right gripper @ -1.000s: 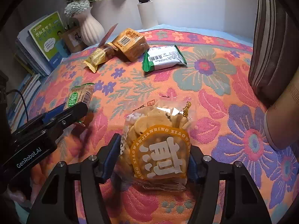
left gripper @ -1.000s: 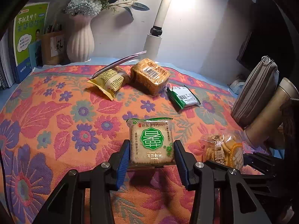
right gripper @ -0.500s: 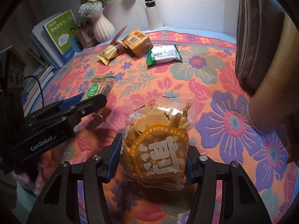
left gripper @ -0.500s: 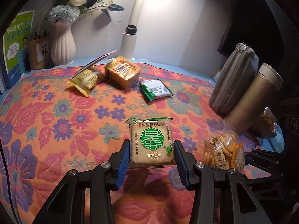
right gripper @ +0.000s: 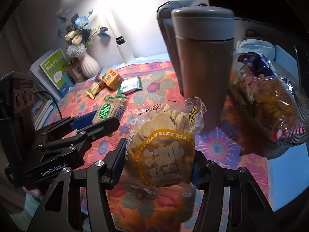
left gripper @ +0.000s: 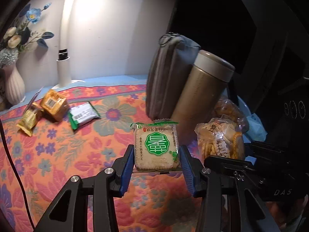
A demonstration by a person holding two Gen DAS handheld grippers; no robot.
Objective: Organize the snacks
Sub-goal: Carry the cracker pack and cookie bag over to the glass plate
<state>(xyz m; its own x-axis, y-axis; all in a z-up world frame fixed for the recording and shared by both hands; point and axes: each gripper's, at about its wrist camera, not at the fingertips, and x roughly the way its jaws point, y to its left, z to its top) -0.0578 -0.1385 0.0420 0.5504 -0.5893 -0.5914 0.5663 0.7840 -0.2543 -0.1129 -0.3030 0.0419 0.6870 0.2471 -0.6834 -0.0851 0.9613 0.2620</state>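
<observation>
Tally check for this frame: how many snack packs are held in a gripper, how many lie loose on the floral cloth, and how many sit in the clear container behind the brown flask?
Held in a gripper: 2, the green-label cracker pack and the clear biscuit bag
Loose on the floral cloth: 3, the yellow pack, the orange pack and the green-and-white pack
In the clear container: cannot tell
Total countable: 5

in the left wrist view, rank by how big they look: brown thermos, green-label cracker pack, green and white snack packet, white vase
1. brown thermos
2. green-label cracker pack, though it sits right by the camera, so nearness inflates it
3 and 4. white vase, cut by the edge, and green and white snack packet: too alike to rank
</observation>
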